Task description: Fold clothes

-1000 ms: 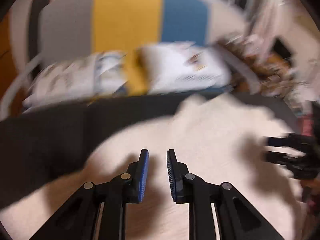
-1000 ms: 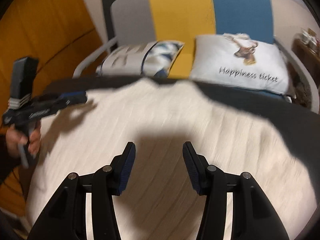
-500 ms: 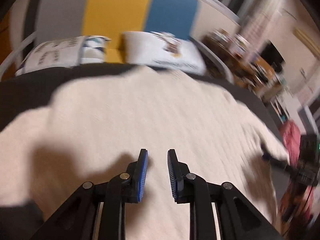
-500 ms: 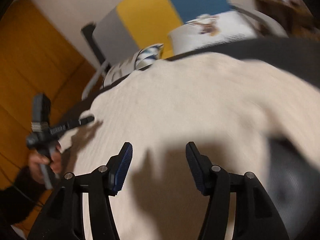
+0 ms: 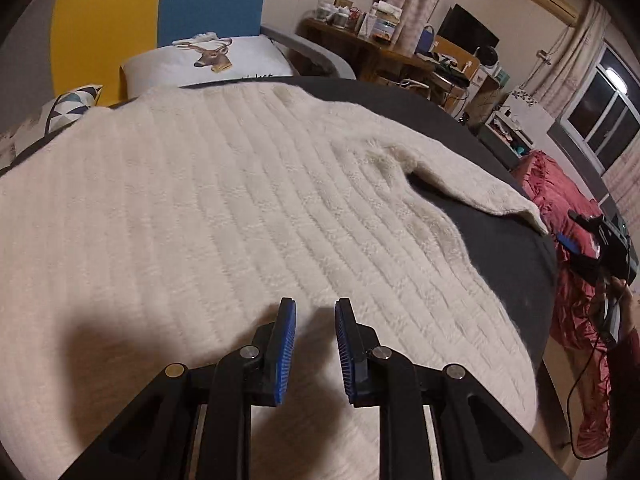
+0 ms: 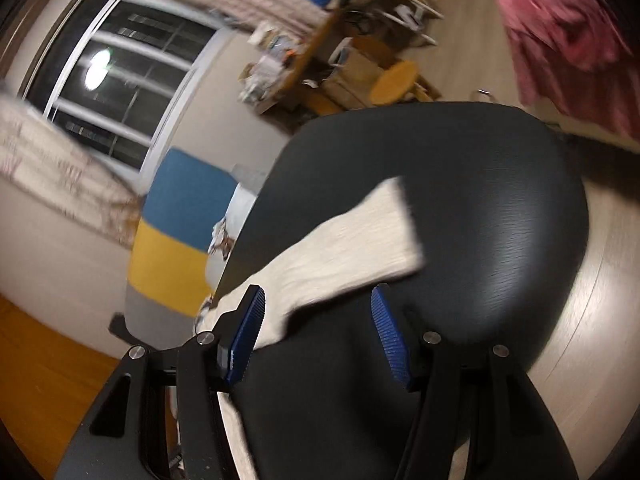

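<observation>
Sweater (image 5: 224, 208), cream ribbed knit, lies spread flat on dark round table (image 5: 500, 240), covering most of it. 1 sleeve (image 5: 472, 184) extends out to the right across bare tabletop. Left gripper (image 5: 315, 344) hovers low over the sweater's near hem, blue pads a narrow gap apart, nothing between them. Right gripper (image 6: 318, 336) is spread wide, empty, tilted view, above the sleeve cuff (image 6: 360, 248) lying on the table; left pad overlaps sleeve edge in view, contact unclear. Right wrist view is motion-blurred. Deer pillow (image 5: 212, 60) sits beyond the table against a yellow-blue backrest (image 5: 160, 12). Pink fabric (image 5: 560, 192) lies right of the table.
</observation>
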`<state>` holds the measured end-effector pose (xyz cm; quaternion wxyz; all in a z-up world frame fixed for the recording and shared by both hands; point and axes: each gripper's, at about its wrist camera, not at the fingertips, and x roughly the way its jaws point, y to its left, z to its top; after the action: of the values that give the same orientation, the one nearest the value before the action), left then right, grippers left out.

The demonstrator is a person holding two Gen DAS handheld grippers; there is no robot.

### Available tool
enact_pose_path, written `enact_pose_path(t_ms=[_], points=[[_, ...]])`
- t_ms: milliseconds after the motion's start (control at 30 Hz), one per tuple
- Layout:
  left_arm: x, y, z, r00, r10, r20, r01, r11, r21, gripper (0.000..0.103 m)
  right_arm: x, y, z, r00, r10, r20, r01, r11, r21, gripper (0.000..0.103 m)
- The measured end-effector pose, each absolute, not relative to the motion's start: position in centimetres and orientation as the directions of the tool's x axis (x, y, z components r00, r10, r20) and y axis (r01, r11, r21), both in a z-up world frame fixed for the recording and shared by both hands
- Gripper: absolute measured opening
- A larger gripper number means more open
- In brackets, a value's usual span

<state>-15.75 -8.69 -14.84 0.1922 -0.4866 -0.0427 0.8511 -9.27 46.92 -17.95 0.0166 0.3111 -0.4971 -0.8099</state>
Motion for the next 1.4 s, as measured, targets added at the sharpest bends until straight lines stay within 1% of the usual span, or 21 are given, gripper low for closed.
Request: enact_pose_path(t_ms=[67,100,200,267,333,467,500,533,567,600,700,800,833,933,967,1000,1067,1167,1267,1333,1400], points=[[-15.9,-8.5,-14.9,-0.453,0.360,-0.815,-0.282,-0.926,-0.253,0.020,-9.9,47.2,-18.9,-0.795,-0.356,-0.491,-0.295,-0.481,0.826,0.059],[-16.0,-8.4,-14.9,-0.453,0.357,-0.817,-0.281,-0.927,-0.249,0.020,-10.3,47.3,-19.4,-0.796,-0.380,-0.472,-0.281,-0.459,0.843,0.059],[-16.2,-8.2,-15.0,-0.450,0.354,-0.820,-0.283,-0.927,-0.245,0.020,-12.1,46.7,-20.4,-0.776,-0.398,-0.490,-0.306,-0.443,0.843,0.059],[-16.2,-8.1,-15.1,-0.452,0.352,-0.820,-0.285,-0.928,-0.241,0.020,-12.9,46.5,-20.3,-0.785,-0.376,-0.492,-0.310,-0.449,0.838,0.060],[-16.2,-8.1,-15.1,-0.458,0.349,-0.818,-0.282,-0.929,-0.239,0.020,-13.4,46.4,-20.1,-0.784,-0.343,-0.517,-0.345,-0.453,0.822,0.062],[-16.5,-8.0,-15.0,-0.464,0.357,-0.811,-0.281,-0.927,-0.247,0.021,-14.5,46.1,-19.6,-0.777,-0.283,-0.562,-0.408,-0.453,0.792,0.062],[-16.6,-7.8,-14.9,-0.464,0.361,-0.809,-0.284,-0.926,-0.250,0.021,-14.8,45.9,-19.6,-0.776,-0.263,-0.573,-0.426,-0.452,0.784,0.060],[-16.8,-7.6,-14.9,-0.464,0.363,-0.808,-0.292,-0.924,-0.247,0.021,-15.1,45.8,-19.5,-0.761,-0.234,-0.605,-0.458,-0.466,0.757,0.040],[-16.9,-7.4,-14.8,-0.464,0.364,-0.808,-0.300,-0.922,-0.243,0.021,-15.6,45.4,-19.6,-0.736,-0.208,-0.644,-0.491,-0.492,0.719,0.014],[-16.9,-7.3,-14.8,-0.466,0.360,-0.808,-0.308,-0.922,-0.234,0.021,-16.1,44.9,-19.6,-0.709,-0.180,-0.682,-0.521,-0.518,0.678,0.009],[-16.7,-7.3,-14.3,-0.500,0.346,-0.794,-0.320,-0.926,-0.202,0.021,-17.2,44.1,-18.6,-0.678,-0.099,-0.728,-0.539,-0.607,0.584,0.008],[-17.4,-7.2,-12.9,-0.544,0.360,-0.758,-0.342,-0.920,-0.191,0.021,-16.8,43.2,-15.1,-0.681,0.041,-0.731,-0.505,-0.749,0.428,0.008],[-18.4,-6.8,-12.4,-0.548,0.370,-0.750,-0.351,-0.916,-0.196,0.021,-16.9,42.9,-14.9,-0.664,0.074,-0.744,-0.507,-0.776,0.376,0.008],[-22.0,-5.8,-13.2,-0.510,0.339,-0.791,-0.345,-0.923,-0.172,0.021,-17.3,42.4,-15.2,-0.603,0.159,-0.782,-0.509,-0.831,0.224,0.008],[-23.2,-5.4,-14.1,-0.479,0.293,-0.827,-0.323,-0.935,-0.144,0.021,-17.5,42.3,-15.2,-0.583,0.188,-0.791,-0.507,-0.845,0.172,0.008],[-24.4,-5.4,-15.5,-0.436,0.251,-0.864,-0.295,-0.947,-0.126,0.020,-17.6,42.4,-16.0,-0.566,0.197,-0.800,-0.509,-0.848,0.151,0.008],[-24.8,-5.6,-15.9,-0.439,0.257,-0.861,-0.304,-0.944,-0.127,0.020,-17.9,42.6,-17.7,-0.534,0.205,-0.820,-0.514,-0.849,0.123,0.008],[-24.3,-5.2,-16.2,-0.453,0.217,-0.865,-0.327,-0.943,-0.065,0.020,-17.2,42.8,-17.5,-0.522,0.274,-0.808,-0.511,-0.859,0.039,0.008],[-23.9,-4.7,-16.4,-0.473,0.182,-0.862,-0.342,-0.940,-0.011,0.020,-17.2,43.7,-17.3,-0.501,0.322,-0.803,-0.525,-0.851,-0.015,0.008],[-24.3,-4.9,-16.4,-0.465,0.192,-0.864,-0.341,-0.940,-0.025,0.020,-17.2,44.5,-17.2,-0.492,0.335,-0.803,-0.537,-0.843,-0.022,0.008],[-25.2,-5.4,-15.9,-0.429,0.243,-0.870,-0.334,-0.938,-0.097,0.020,-16.8,45.2,-16.8,-0.503,0.315,-0.805,-0.537,-0.844,0.006,0.008]])
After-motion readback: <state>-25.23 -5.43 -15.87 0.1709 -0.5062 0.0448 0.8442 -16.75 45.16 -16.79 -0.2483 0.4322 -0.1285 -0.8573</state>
